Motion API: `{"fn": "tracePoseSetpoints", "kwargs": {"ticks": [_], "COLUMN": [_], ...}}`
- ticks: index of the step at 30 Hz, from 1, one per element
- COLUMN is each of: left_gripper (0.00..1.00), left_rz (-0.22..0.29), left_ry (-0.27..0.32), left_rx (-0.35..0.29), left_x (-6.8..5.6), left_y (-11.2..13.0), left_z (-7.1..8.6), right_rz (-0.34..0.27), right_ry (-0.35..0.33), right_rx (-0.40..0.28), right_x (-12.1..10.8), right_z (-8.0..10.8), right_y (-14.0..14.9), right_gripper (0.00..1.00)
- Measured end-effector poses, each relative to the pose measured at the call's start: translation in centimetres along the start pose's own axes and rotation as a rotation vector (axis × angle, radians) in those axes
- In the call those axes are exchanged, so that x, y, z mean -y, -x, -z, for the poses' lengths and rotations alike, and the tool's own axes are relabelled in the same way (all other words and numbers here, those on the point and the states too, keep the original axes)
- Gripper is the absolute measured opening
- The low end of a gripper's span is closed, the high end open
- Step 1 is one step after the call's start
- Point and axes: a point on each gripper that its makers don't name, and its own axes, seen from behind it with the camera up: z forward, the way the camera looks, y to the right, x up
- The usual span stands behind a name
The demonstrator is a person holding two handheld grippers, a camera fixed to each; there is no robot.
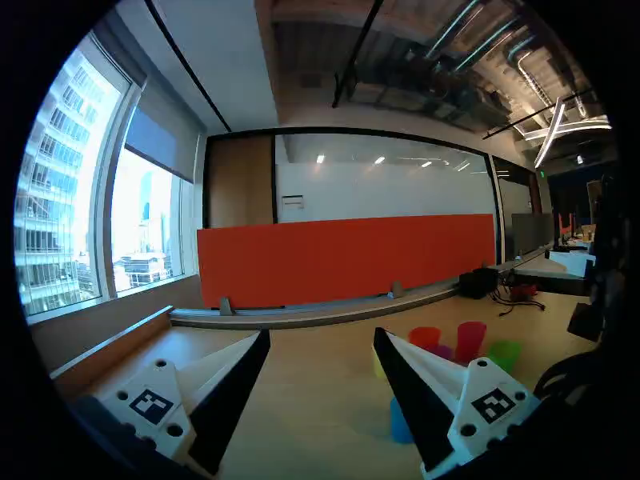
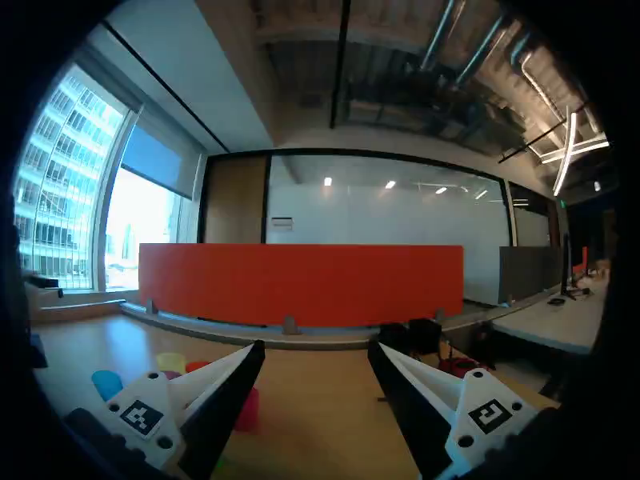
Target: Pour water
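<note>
Several coloured plastic cups stand on the wooden table. In the left gripper view a red cup [image 1: 424, 337], a pink cup [image 1: 470, 340], a green cup [image 1: 504, 354] and a blue cup [image 1: 399, 422] sit partly behind the right finger. My left gripper [image 1: 322, 346] is open with nothing between its fingers. In the right gripper view a blue cup [image 2: 106, 384], a yellow cup [image 2: 170, 362] and a pink cup [image 2: 248, 410] lie at the lower left, behind the left finger. My right gripper [image 2: 316, 354] is open and holds nothing.
An orange divider panel [image 1: 344, 256] runs along the table's far edge. Black boxes and cables [image 1: 496, 286] lie at the far right of the table. Windows [image 1: 72, 232] fill the left wall. Another desk [image 2: 552, 320] stands to the right.
</note>
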Motion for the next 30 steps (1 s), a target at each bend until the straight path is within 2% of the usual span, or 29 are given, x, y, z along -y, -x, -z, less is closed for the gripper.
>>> {"fn": "tracePoseSetpoints", "kwargs": {"ticks": [9, 20, 30], "left_gripper": [0.96, 0.96, 0.96], "left_rz": [-0.005, -0.035, -0.029], "left_ry": [-0.045, -0.092, -0.132], "left_rx": [-0.005, -0.008, -0.015], "left_x": [1.2, 1.9, 2.7], "left_y": [0.8, 2.7, 4.6], "left_z": [-0.2, -0.6, -0.8], "right_rz": [-0.034, -0.033, -0.043], "right_ry": [0.025, 0.032, 0.037], "right_rx": [-0.011, -0.021, -0.009], "right_x": [0.0, 0.3, 0.3], "right_z": [0.5, 0.5, 0.6], "right_y": [-0.1, -0.1, 0.1], "right_gripper": [1.00, 1.00, 1.00]}}
